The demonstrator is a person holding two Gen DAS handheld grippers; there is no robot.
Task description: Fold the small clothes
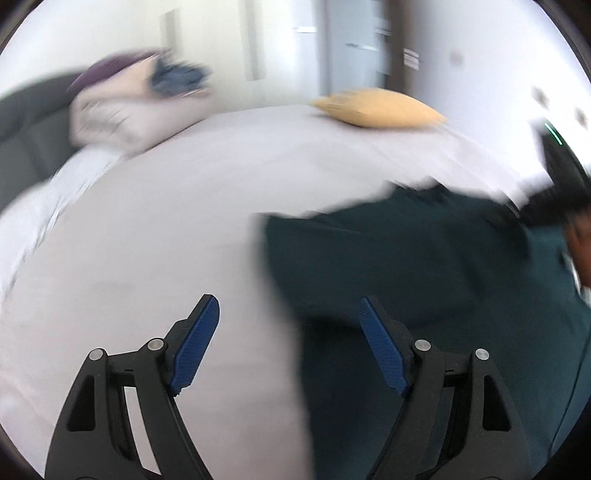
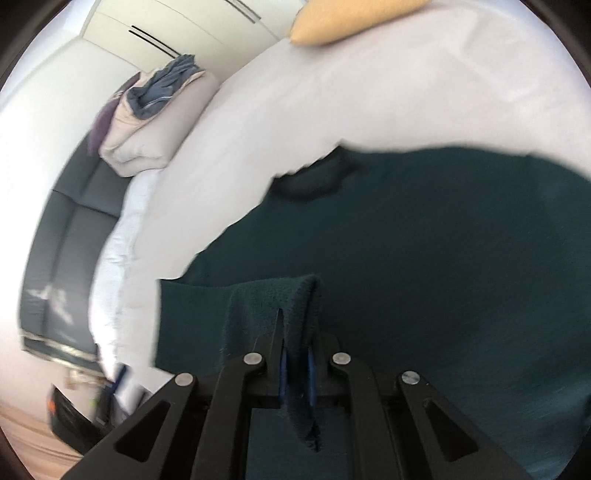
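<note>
A dark teal knitted garment (image 1: 424, 266) lies spread on the white bed sheet (image 1: 155, 229). My left gripper (image 1: 288, 314) is open and empty, just above the sheet at the garment's left edge. In the right wrist view the same garment (image 2: 424, 240) fills the lower right. My right gripper (image 2: 295, 354) is shut on a fold of the garment's edge (image 2: 295, 295), lifted off the bed. The right gripper's body and a hand show blurred at the far right of the left wrist view (image 1: 565, 184).
A yellow cushion (image 1: 380, 109) lies at the far side of the bed. A pale folded duvet (image 2: 155, 125) with a blue-grey garment (image 2: 166, 85) on top sits by the dark headboard (image 2: 70, 229). White wardrobe doors (image 2: 184, 29) stand behind.
</note>
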